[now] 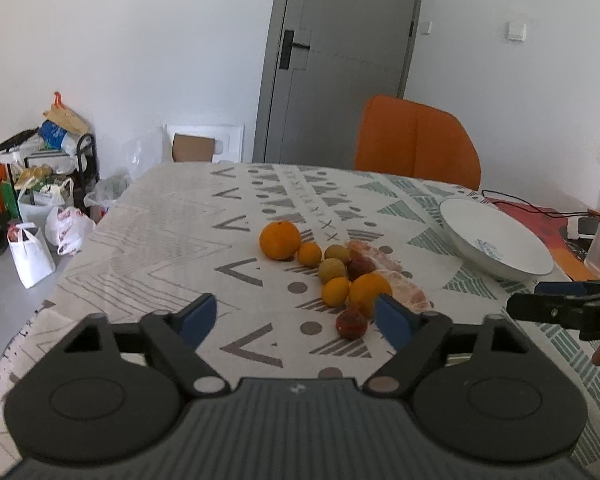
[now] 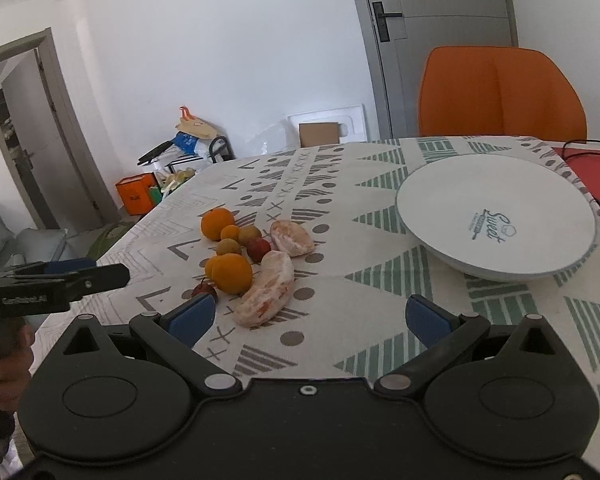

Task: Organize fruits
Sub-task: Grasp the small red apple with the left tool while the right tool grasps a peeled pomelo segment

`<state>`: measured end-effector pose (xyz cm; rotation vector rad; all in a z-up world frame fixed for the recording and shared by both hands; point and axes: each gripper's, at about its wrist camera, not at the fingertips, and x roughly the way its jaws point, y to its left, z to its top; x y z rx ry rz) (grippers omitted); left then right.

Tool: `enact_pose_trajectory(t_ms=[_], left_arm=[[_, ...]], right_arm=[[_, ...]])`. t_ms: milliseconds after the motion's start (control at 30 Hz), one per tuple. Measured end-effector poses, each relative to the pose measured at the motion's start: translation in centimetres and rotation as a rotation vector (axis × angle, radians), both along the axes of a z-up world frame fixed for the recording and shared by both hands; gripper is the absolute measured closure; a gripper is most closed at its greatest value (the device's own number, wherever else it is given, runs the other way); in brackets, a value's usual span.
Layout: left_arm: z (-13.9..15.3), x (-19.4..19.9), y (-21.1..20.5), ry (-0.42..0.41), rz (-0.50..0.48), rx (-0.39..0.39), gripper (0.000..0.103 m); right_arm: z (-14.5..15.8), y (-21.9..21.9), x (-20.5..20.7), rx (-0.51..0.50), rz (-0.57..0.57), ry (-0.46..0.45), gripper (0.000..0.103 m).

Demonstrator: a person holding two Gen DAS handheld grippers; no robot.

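White walls and a grey panelled door with a black lever handle (image 1: 290, 49) stand far beyond the fingers of both grippers, with an orange upholstered chair (image 2: 500, 92) at the table's far edge. The table's cream cloth printed with grey and green triangles, dots and chevrons (image 1: 172, 216) spreads under both grippers. The shallow white bowl with a blue-grey rim (image 2: 496, 216) lies ahead and right of the right gripper (image 2: 318, 318); inside it reads "Sweet". The heap of small oranges, yellow-green and red fruits and peeled pomelo pieces (image 1: 340, 276) lies just ahead of the left gripper (image 1: 296, 316), near its right finger, and ahead-left of the right gripper. Both grippers' blue-padded jaws are spread and hold nothing.
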<state>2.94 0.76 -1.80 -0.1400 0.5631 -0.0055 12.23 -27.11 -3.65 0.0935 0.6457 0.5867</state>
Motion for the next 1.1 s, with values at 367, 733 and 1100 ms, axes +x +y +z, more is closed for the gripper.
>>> enact_pose_trajectory(t_ms=[367,733,1100], left_arm=[[-1.3,2.4,-1.4,0.031,-0.053,-0.009,0.041],[-3.2,4.6,-2.5,0.086,-0.116,-0.038,0.058],[-4.1,5.6,-1.7,0.104,-0.100,-0.037,0.080]], right_arm=[[-1.1,0.9,1.8,0.009,0.019,0.019,0.001],[-2.4,1.8,3.4,-0.003,0.029,0.060,0.014],[-3.2,4.9,4.0,-0.042,0.082,0.075,0.018]])
